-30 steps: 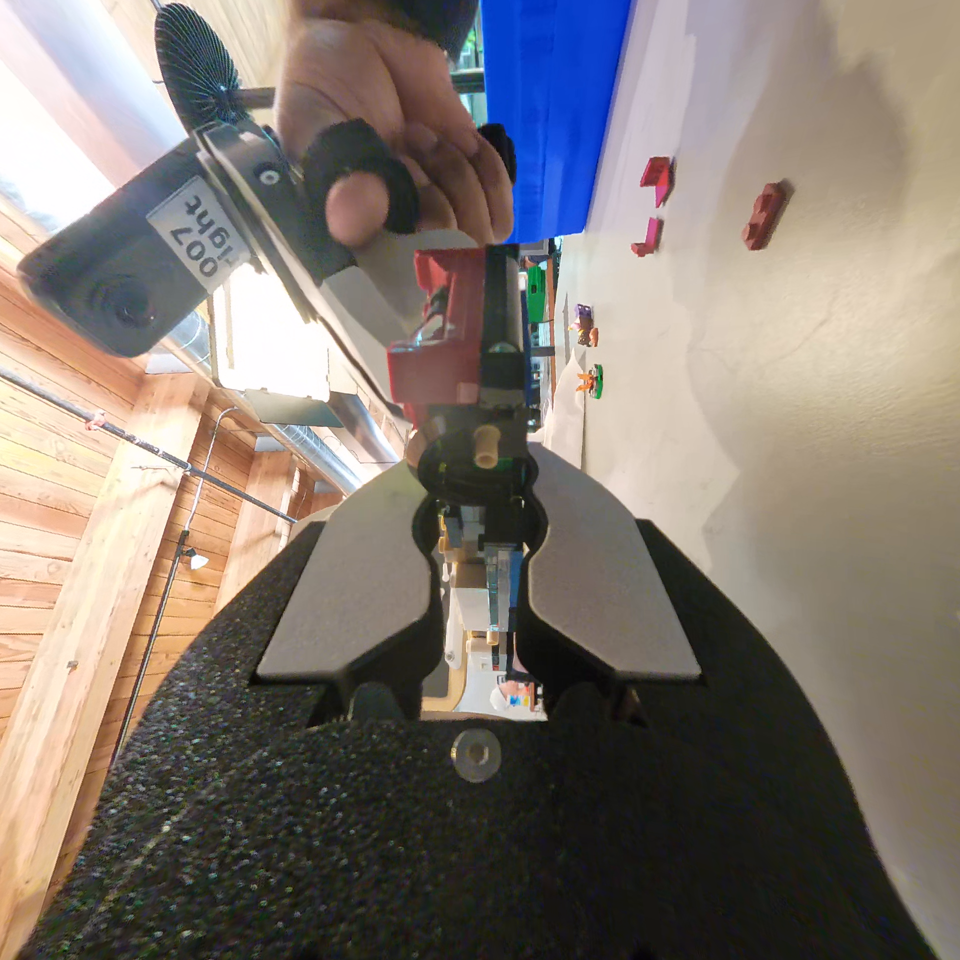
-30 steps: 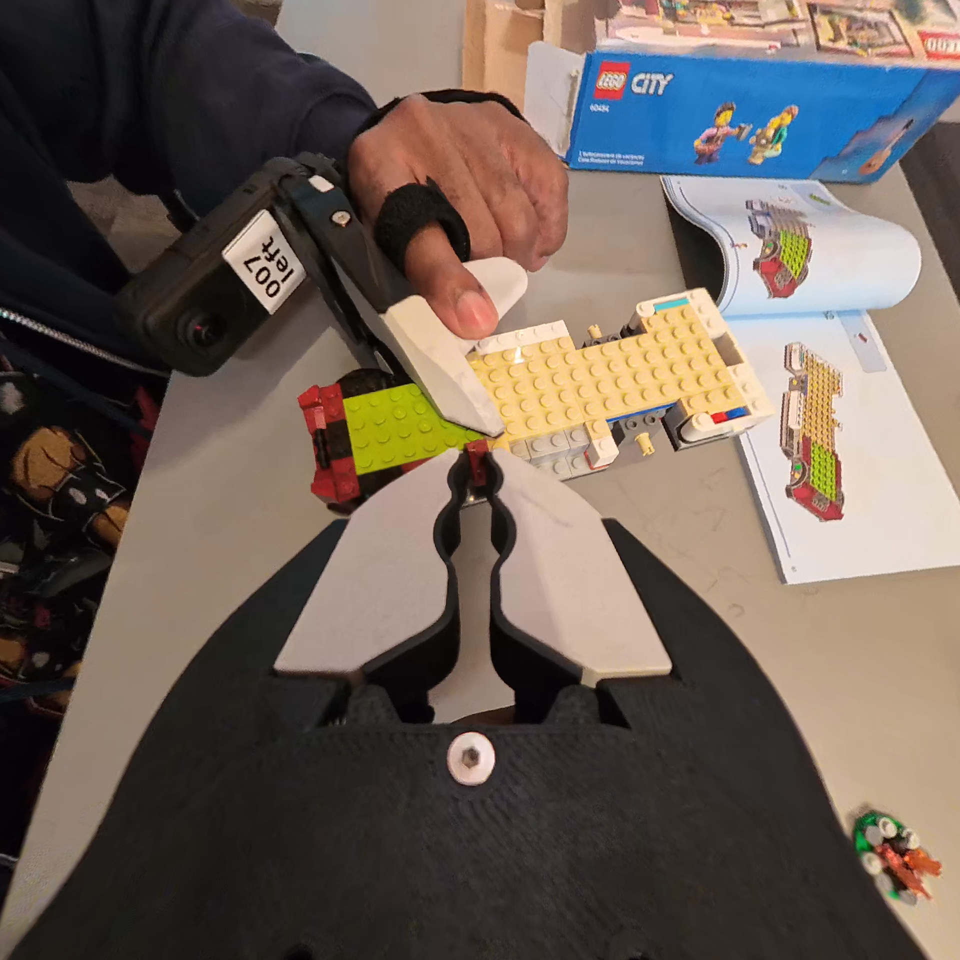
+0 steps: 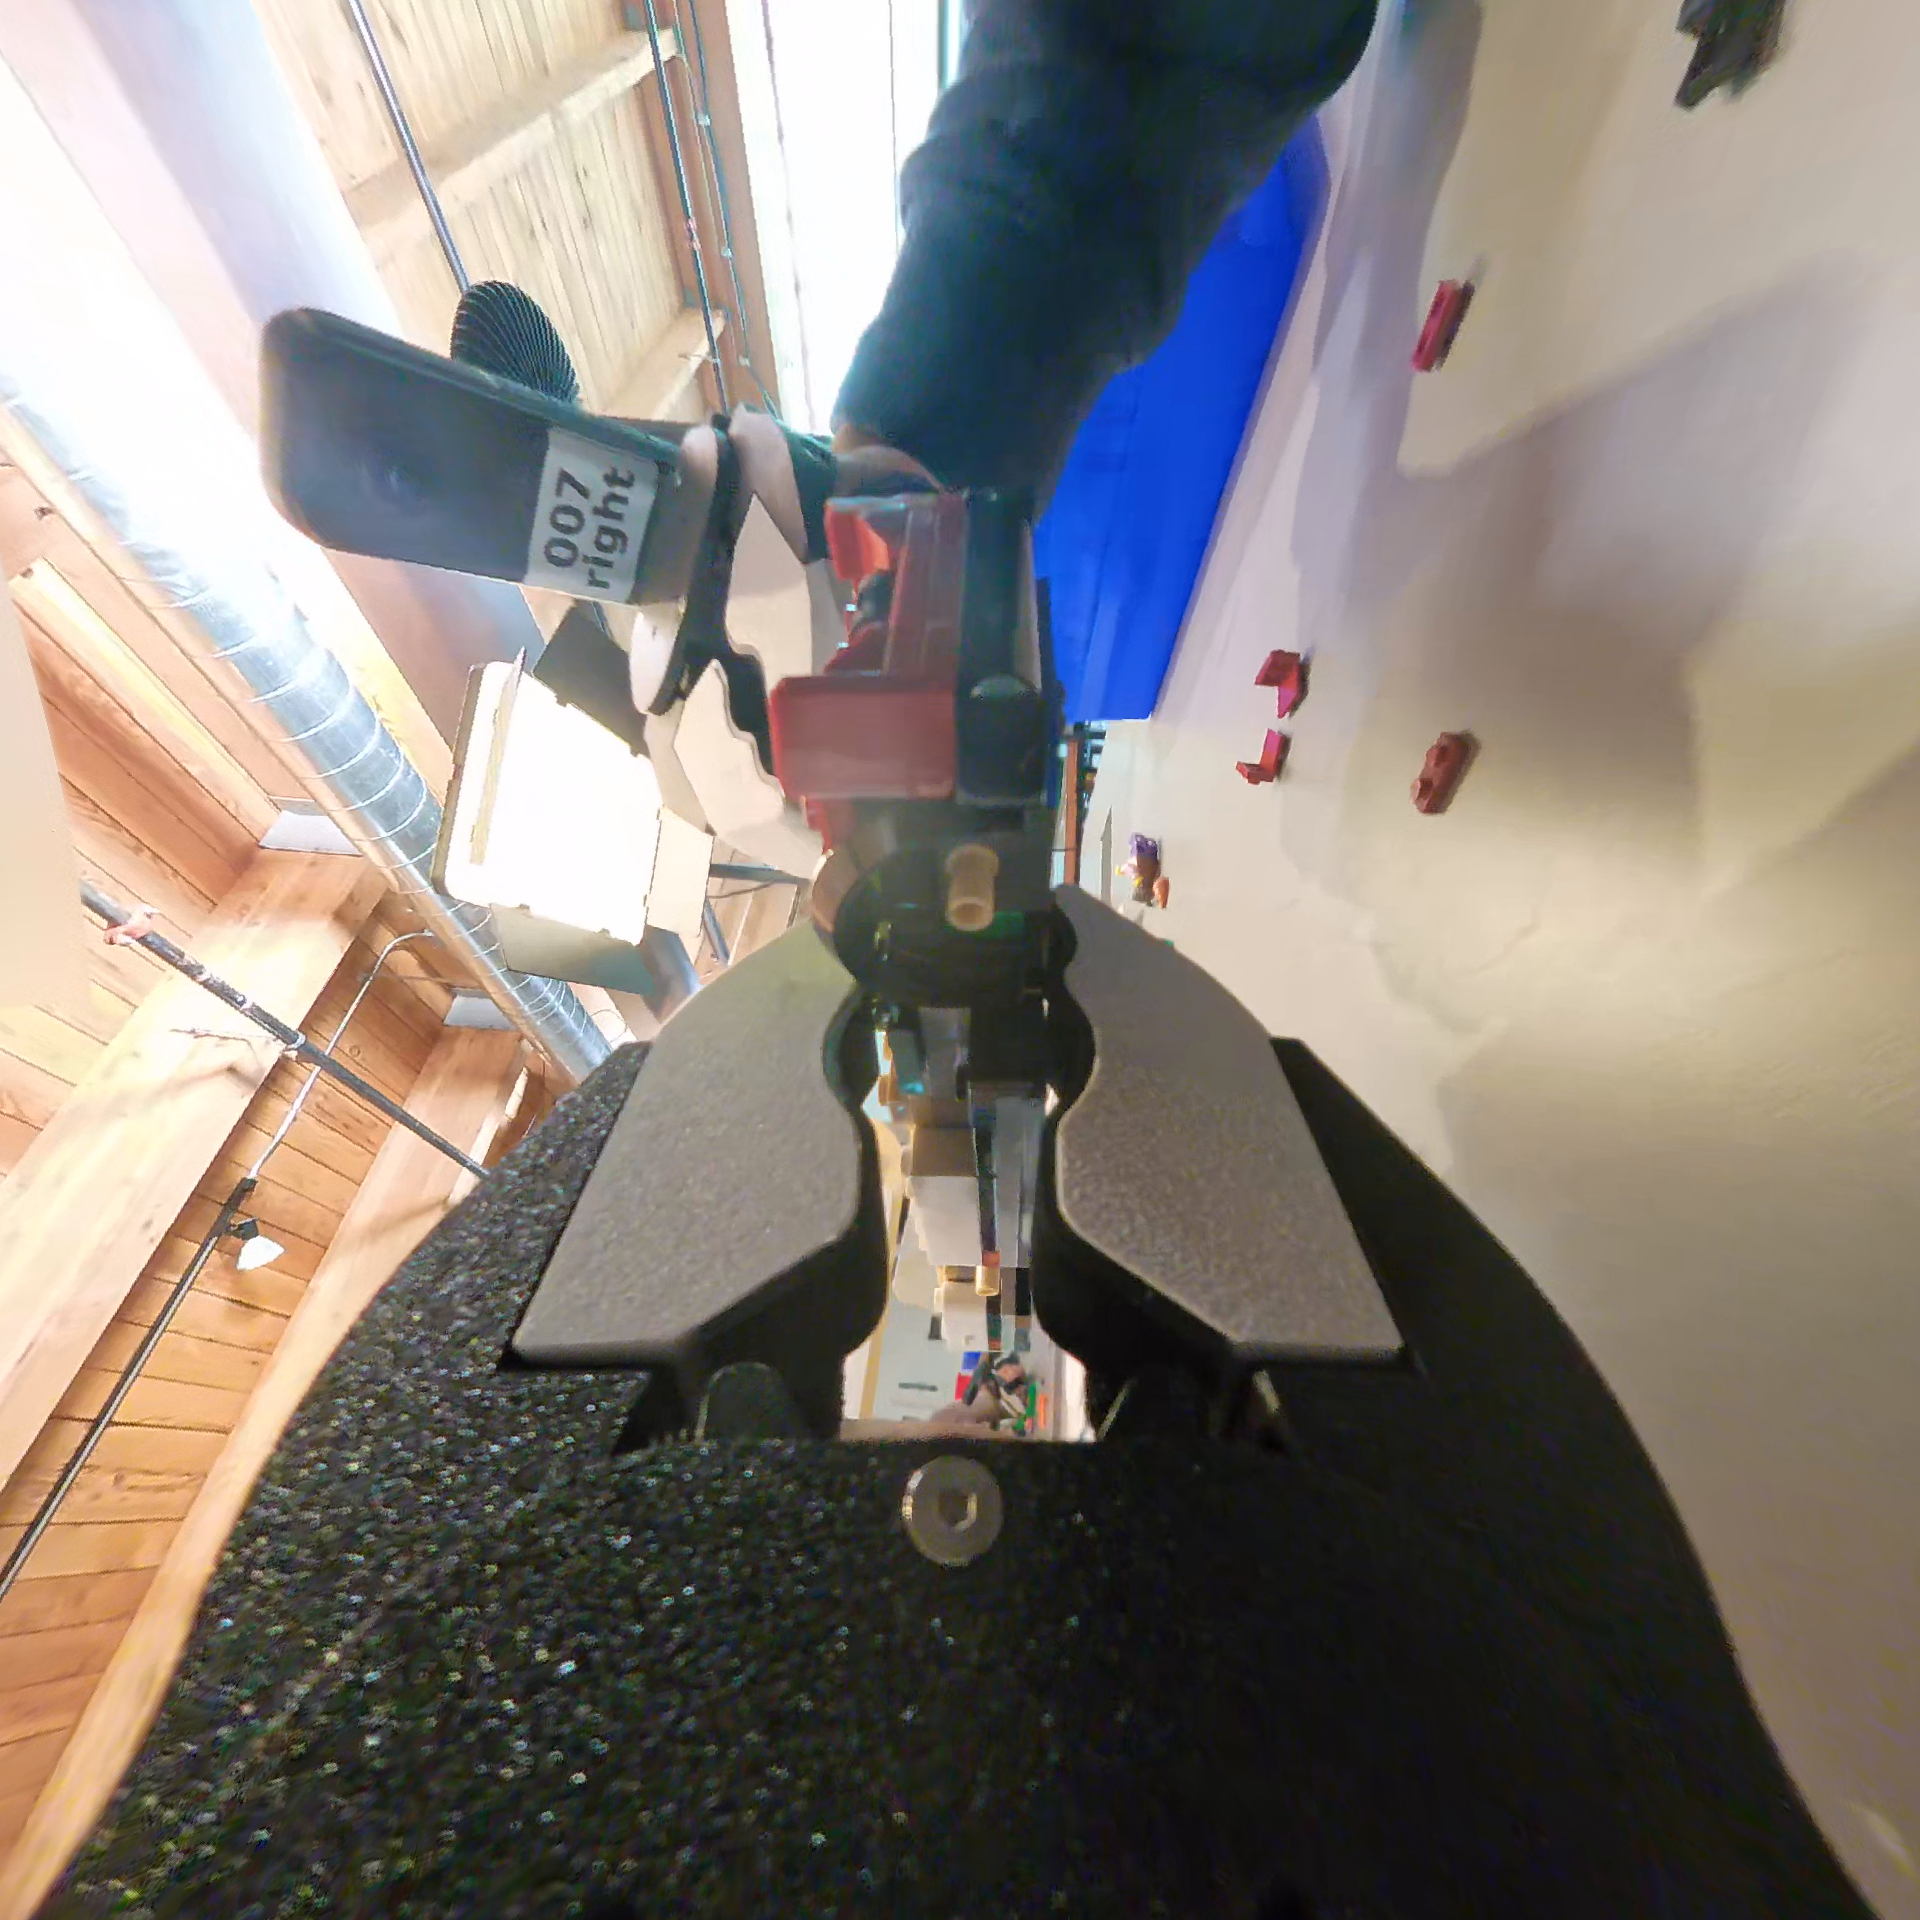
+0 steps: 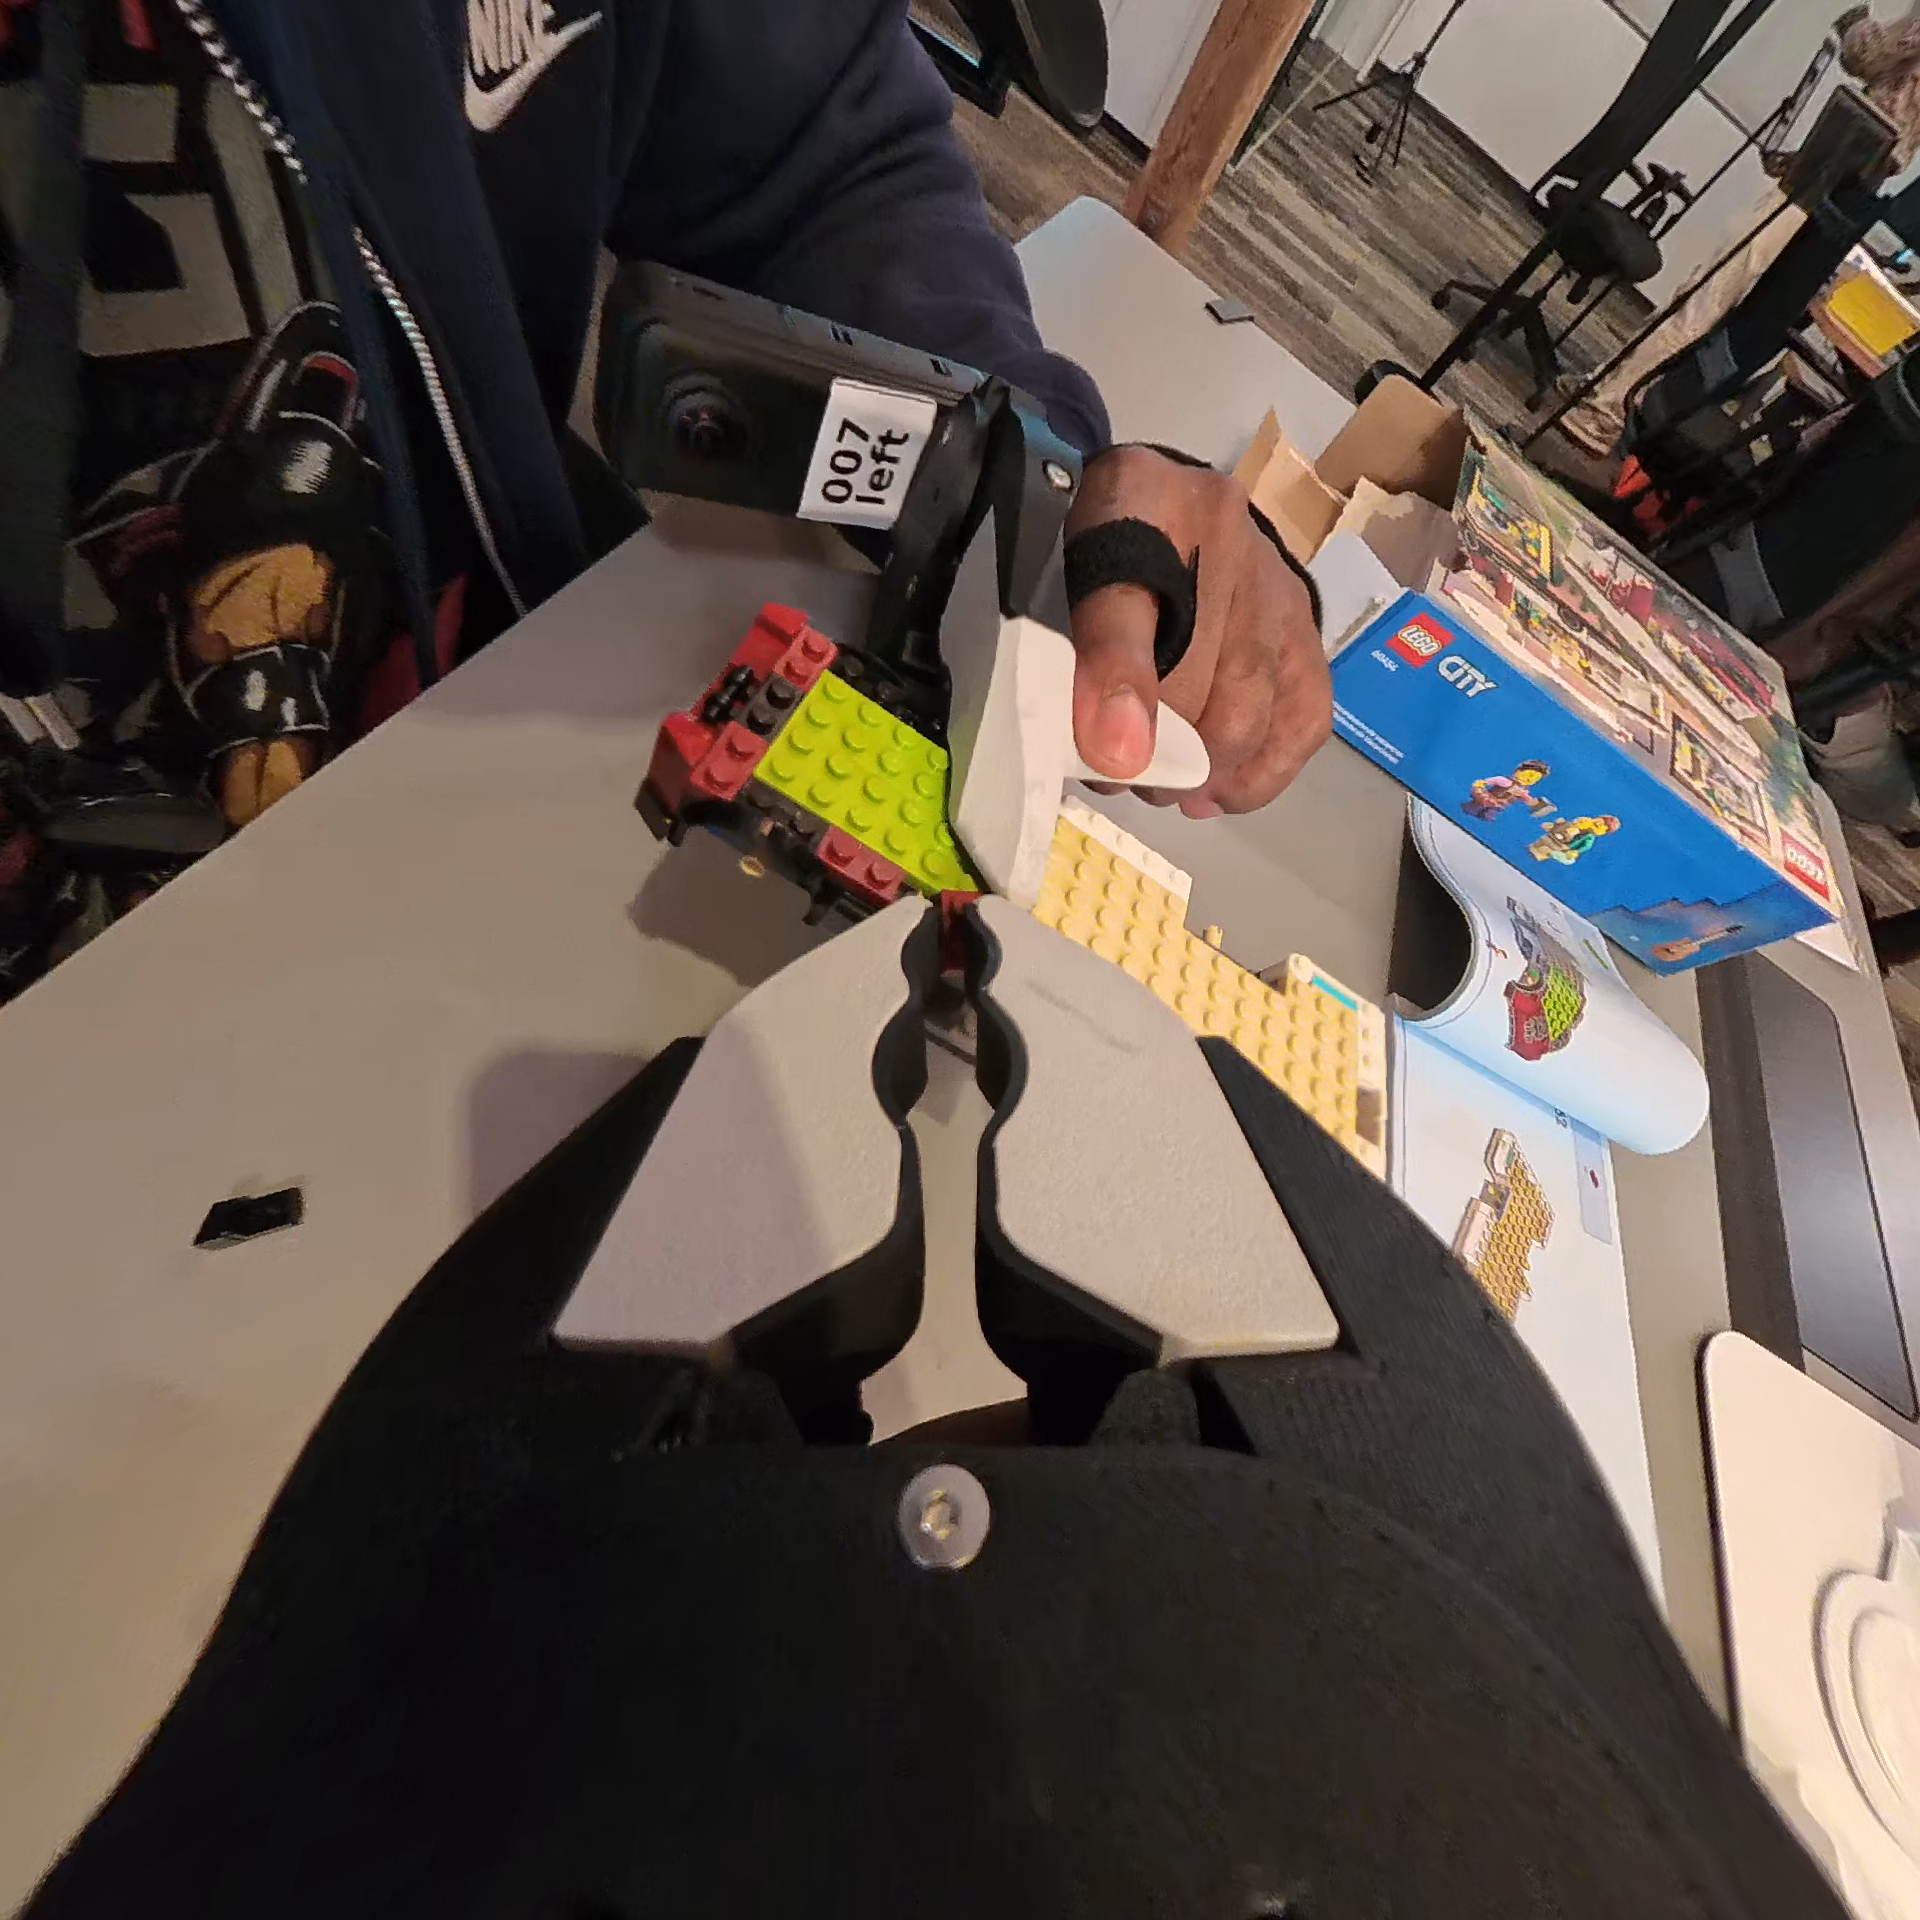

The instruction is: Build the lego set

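Brick model (image 4: pixel 831 769) sits on table (image 4: pixel 364 987), clamped betw. left gripper (image 4: pixel 997 873) fingers. Right gripper (image 4: pixel 948 920) just in front, tips pinching a small brick (image 4: pixel 951 925) at model's near edge. Booklet (image 4: pixel 1558 1039) to the right w/ box (image 4: pixel 1558 790) behind it. 1 loose piece (image 4: pixel 249 1214) far left.

Bare table (image 4: pixel 312 935) left of brick model (image 4: pixel 831 769); box (image 4: pixel 1558 790), booklet (image 4: pixel 1558 1039) crowd right.

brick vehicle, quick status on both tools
Left tool clamped across brick vehicle mid-body. Right tool pinching small dark red piece at its near edge. Booklet alongside.
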The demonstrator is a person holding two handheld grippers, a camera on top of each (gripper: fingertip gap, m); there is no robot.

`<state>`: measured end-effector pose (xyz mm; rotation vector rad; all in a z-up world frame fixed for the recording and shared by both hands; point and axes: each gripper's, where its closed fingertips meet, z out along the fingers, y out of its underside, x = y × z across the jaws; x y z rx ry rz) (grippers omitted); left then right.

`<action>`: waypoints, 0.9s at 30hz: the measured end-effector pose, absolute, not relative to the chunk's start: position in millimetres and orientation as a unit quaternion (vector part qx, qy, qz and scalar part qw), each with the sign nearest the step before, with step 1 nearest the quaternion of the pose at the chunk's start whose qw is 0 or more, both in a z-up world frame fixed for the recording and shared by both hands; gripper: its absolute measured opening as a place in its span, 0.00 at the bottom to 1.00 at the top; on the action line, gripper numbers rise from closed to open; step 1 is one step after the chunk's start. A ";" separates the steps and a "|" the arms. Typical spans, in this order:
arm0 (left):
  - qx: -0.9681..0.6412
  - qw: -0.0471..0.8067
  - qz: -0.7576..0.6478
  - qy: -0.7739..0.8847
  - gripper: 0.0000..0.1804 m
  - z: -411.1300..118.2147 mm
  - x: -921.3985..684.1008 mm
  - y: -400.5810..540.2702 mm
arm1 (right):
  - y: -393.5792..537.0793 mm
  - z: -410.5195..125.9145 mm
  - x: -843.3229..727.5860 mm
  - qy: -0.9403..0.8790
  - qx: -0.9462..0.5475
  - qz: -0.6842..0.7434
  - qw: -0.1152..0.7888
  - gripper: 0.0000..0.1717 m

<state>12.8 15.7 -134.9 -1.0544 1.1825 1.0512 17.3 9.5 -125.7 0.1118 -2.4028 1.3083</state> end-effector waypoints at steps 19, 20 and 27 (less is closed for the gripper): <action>-0.490 0.563 0.449 0.491 0.15 -144.7 -8.5 16.9 | 44.2 -123.3 -11.9 -0.855 -0.052 0.434 0.280 0.00; -0.496 0.558 0.452 0.488 0.16 -145.7 -12.8 17.5 | 52.9 -126.8 -13.9 -0.857 -0.074 0.420 0.289 0.01; -0.501 0.555 0.449 0.489 0.16 -149.1 -15.1 17.6 | 97.9 -161.6 48.5 -0.846 -0.239 0.393 0.269 0.09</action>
